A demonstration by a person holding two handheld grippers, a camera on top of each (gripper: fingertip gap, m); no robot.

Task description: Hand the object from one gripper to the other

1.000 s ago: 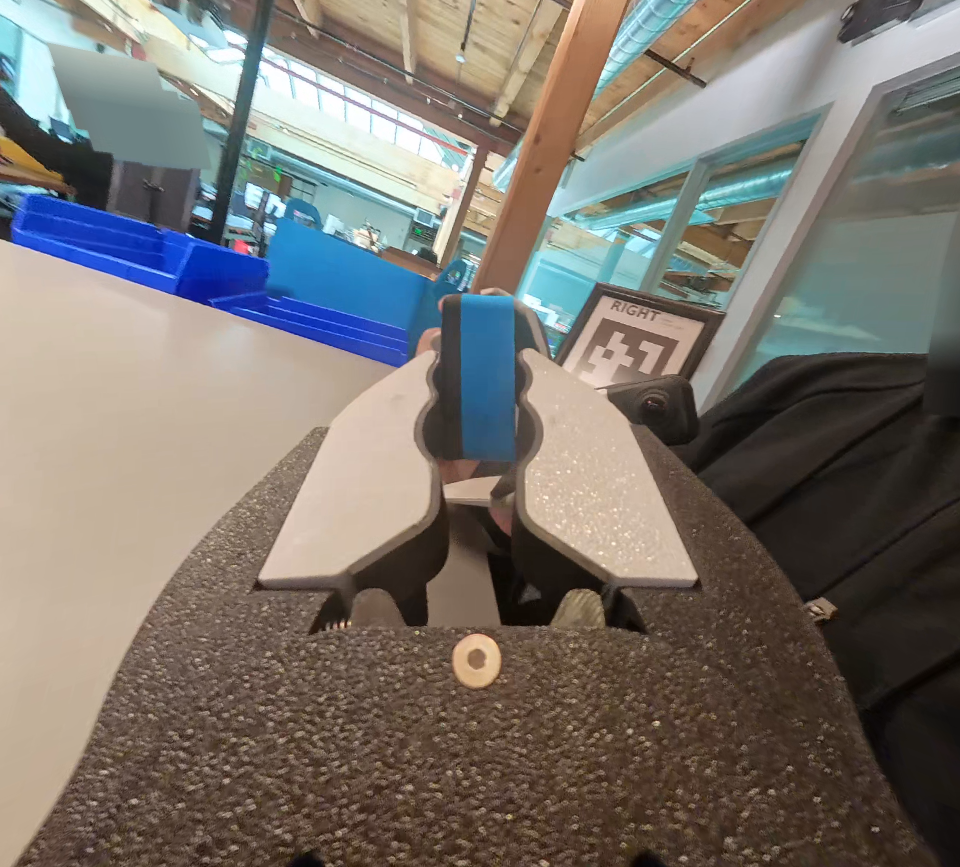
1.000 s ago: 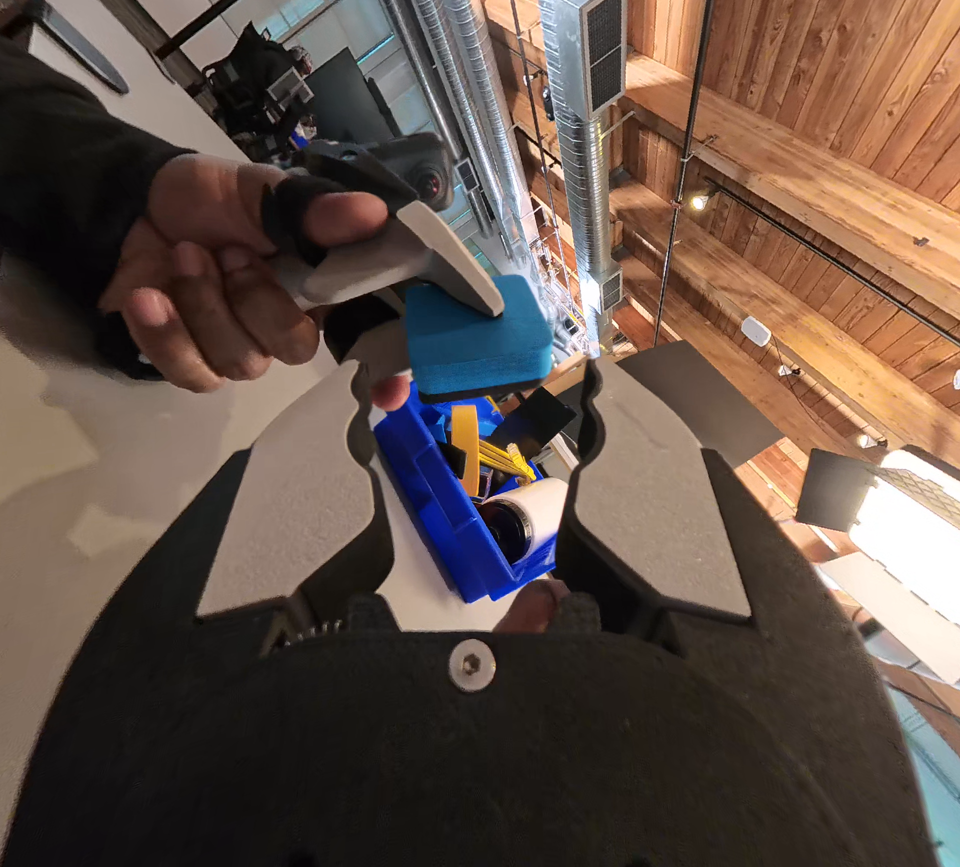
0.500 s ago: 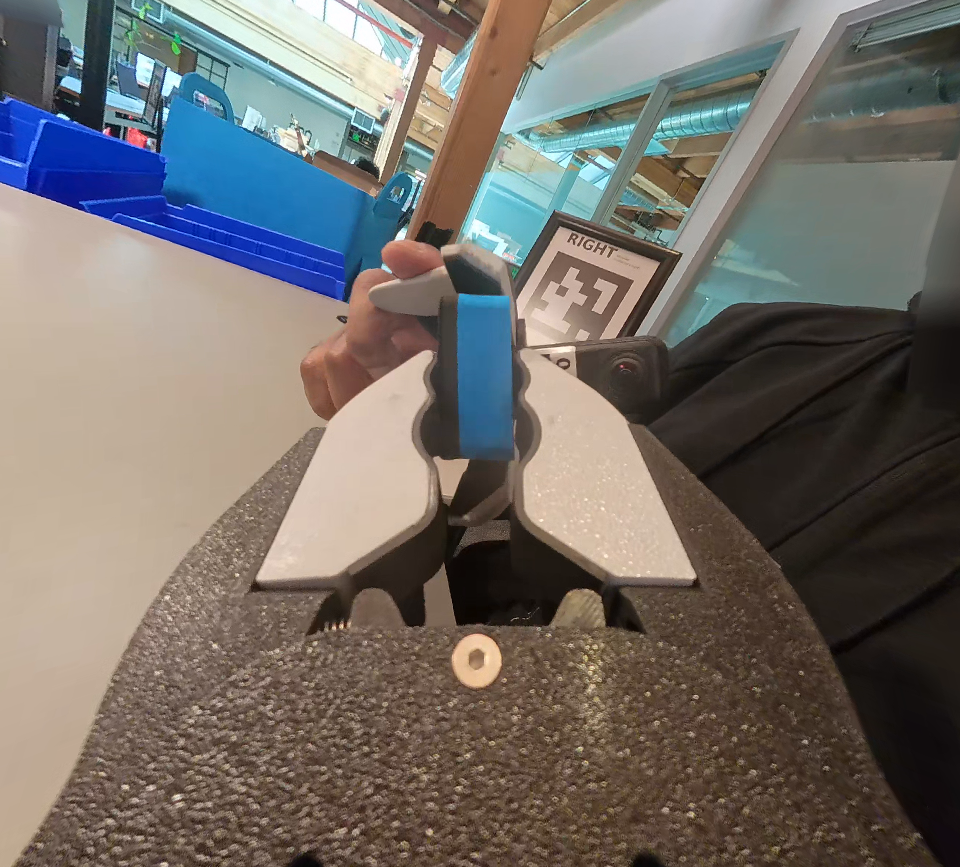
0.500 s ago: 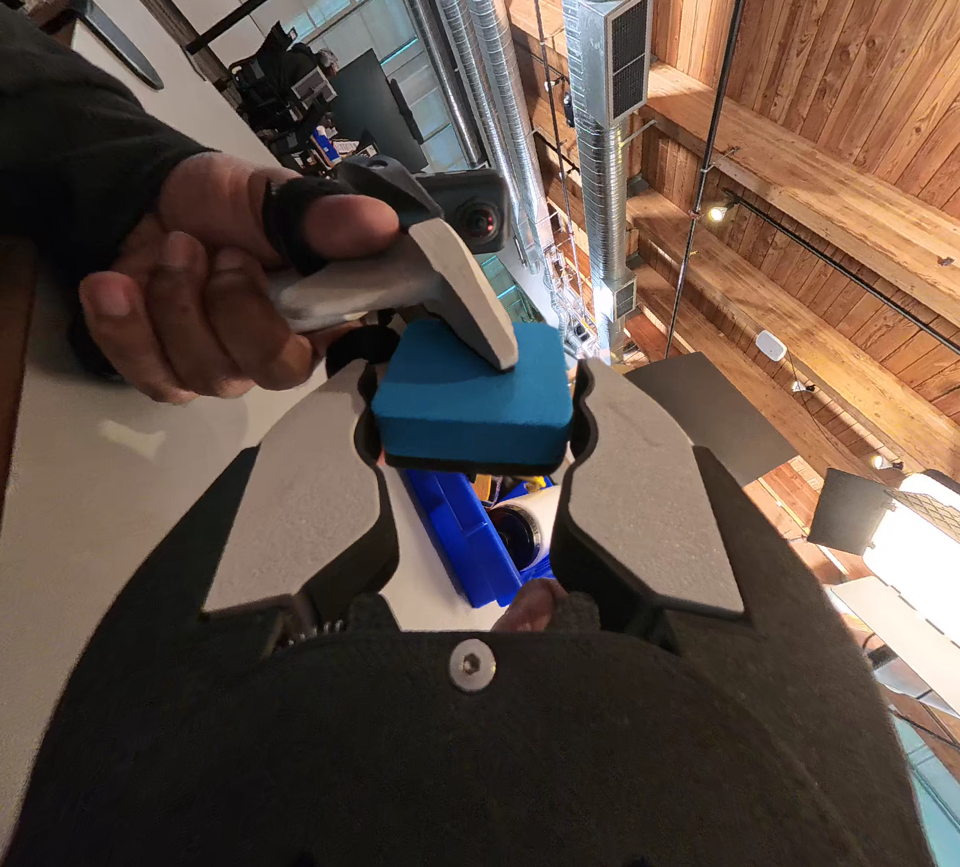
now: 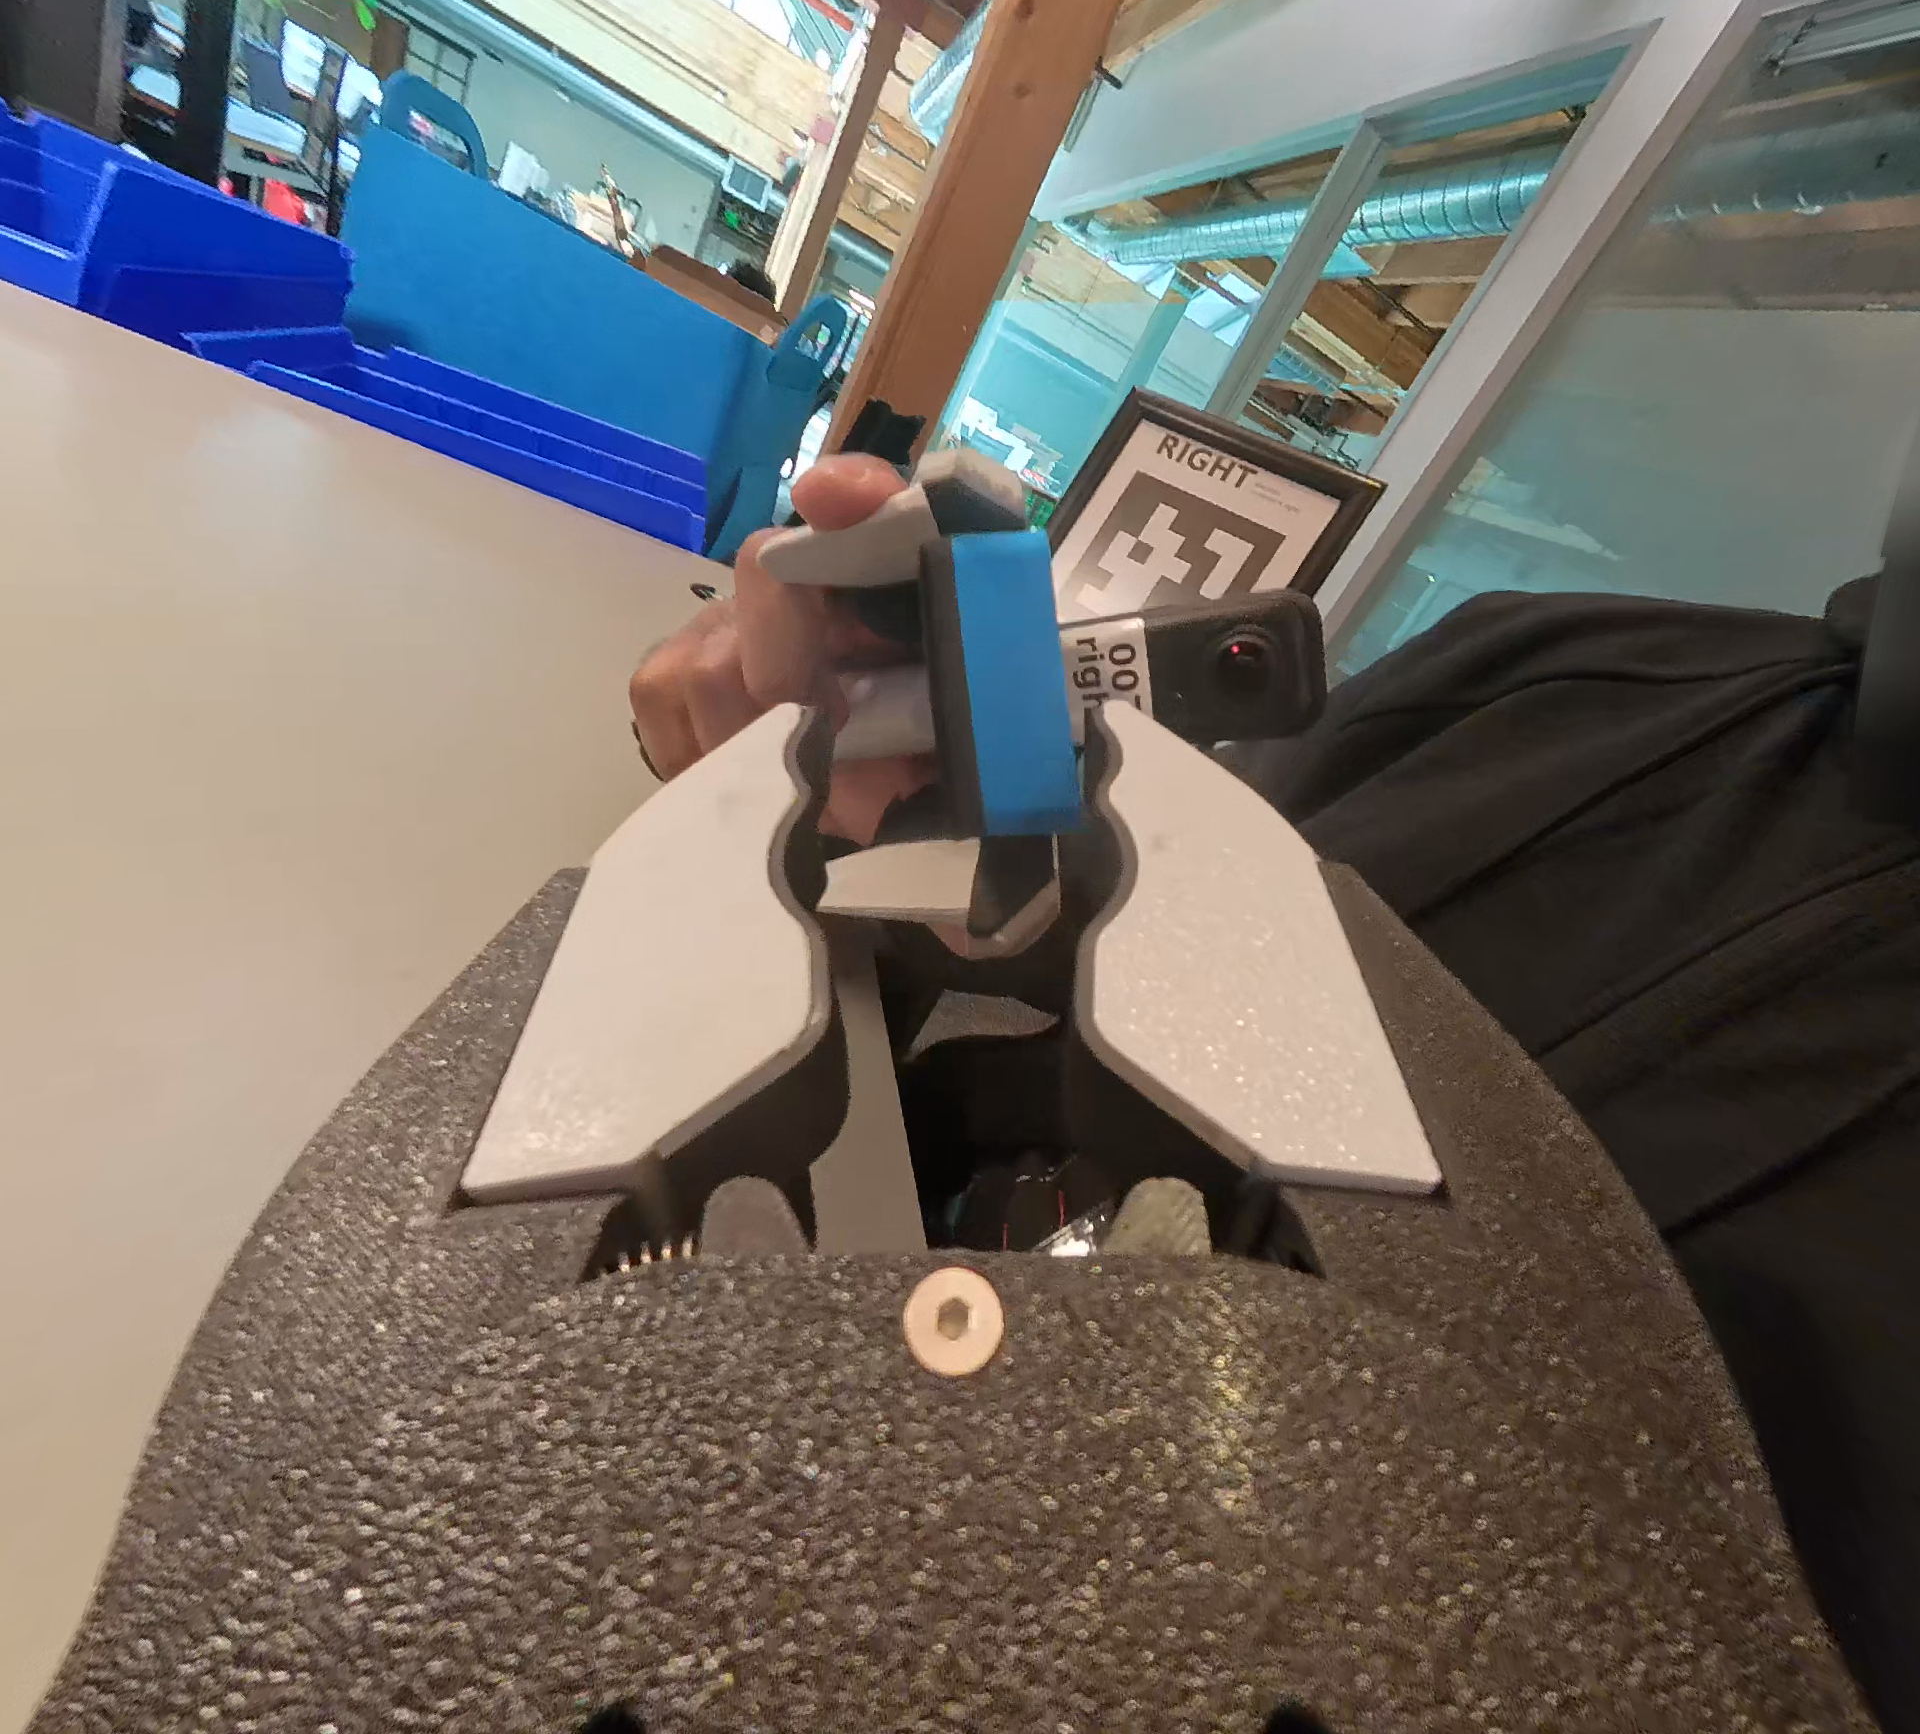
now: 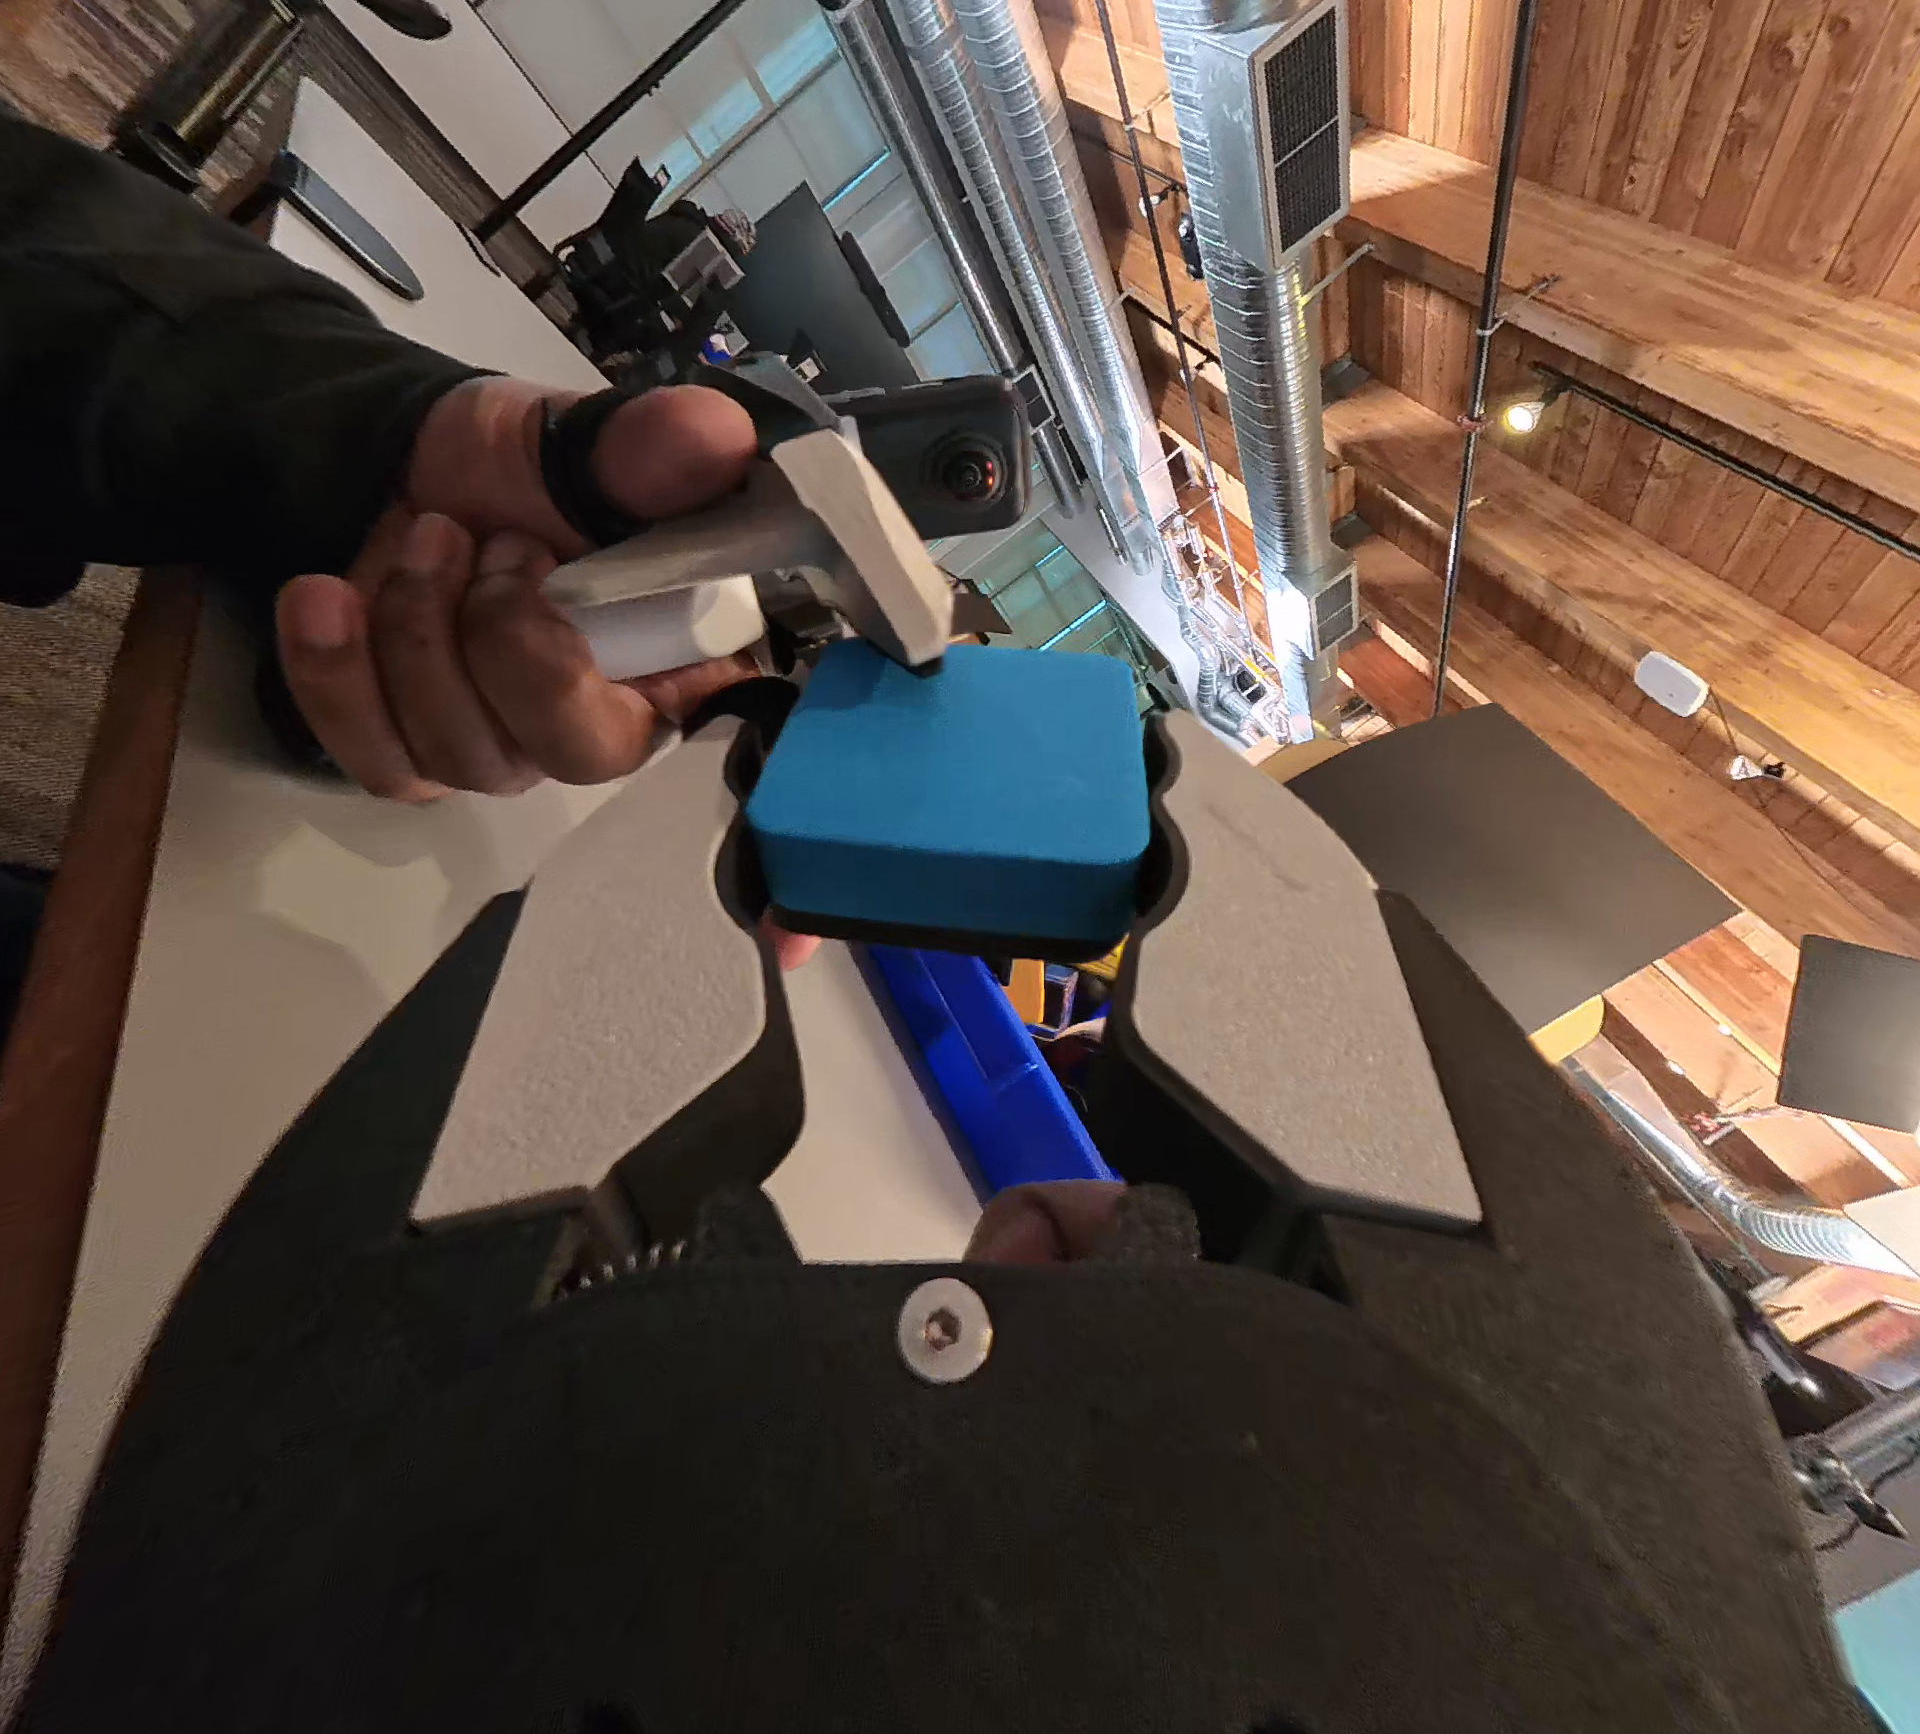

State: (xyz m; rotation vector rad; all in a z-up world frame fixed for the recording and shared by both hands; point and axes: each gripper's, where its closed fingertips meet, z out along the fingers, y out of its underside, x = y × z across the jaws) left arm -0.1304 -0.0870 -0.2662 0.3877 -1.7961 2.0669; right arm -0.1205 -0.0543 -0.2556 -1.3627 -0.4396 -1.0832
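The blue foam block is clamped btwn the right gripper jaws, held above the surface. Left gripper jaws are spread apart, one finger tip near the block's far edge. Risk: block could be snagged and twisted loose if the left is withdrawn carelessly.

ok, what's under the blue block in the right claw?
Below the blue block: its black base layer, then a blue bin on the white table. The block and right claw cover most of the bin; its contents are mostly hidden.
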